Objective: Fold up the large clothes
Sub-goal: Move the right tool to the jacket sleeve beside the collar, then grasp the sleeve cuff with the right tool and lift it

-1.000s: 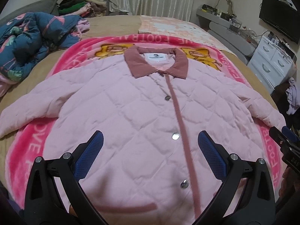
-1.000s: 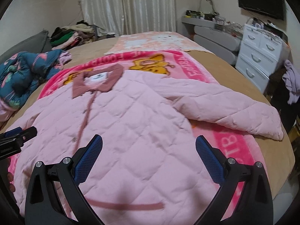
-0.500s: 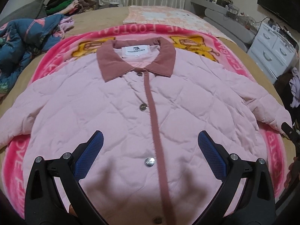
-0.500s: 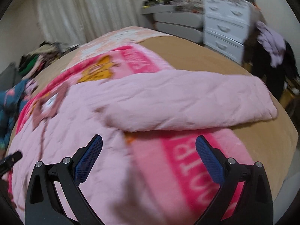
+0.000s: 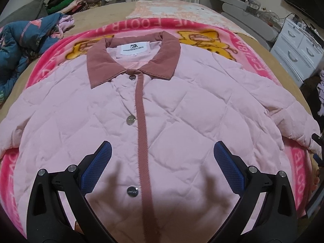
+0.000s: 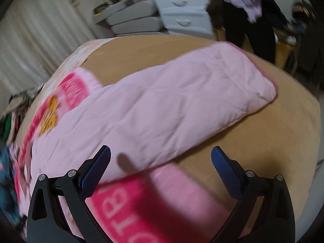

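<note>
Pink quilted jacket [image 5: 182,109] lies flat, front up, on a pink blanket [image 5: 299,162] spread over the bed [image 5: 113,14]. Snaps closed along the darker placket [image 5: 141,121]; collar [image 5: 133,60] toward the far end, label showing.

Left hand-held gripper [image 5: 162,162] hovers over the lower front, jaws wide, holding nothing; its shadow falls on the fabric between the pads [image 5: 97,166].

Right hand-held gripper [image 6: 161,162] also wide and empty, above the blanket's edge just beside the jacket's right sleeve [image 6: 182,105]. Sleeve stretches out across the tan bedcover, cuff [image 6: 263,81] near the bed's side. This view is motion-blurred.

Blue patterned bedding [image 5: 22,46] bunched at far left. White drawers [image 5: 297,52] beyond the bed on the right.
</note>
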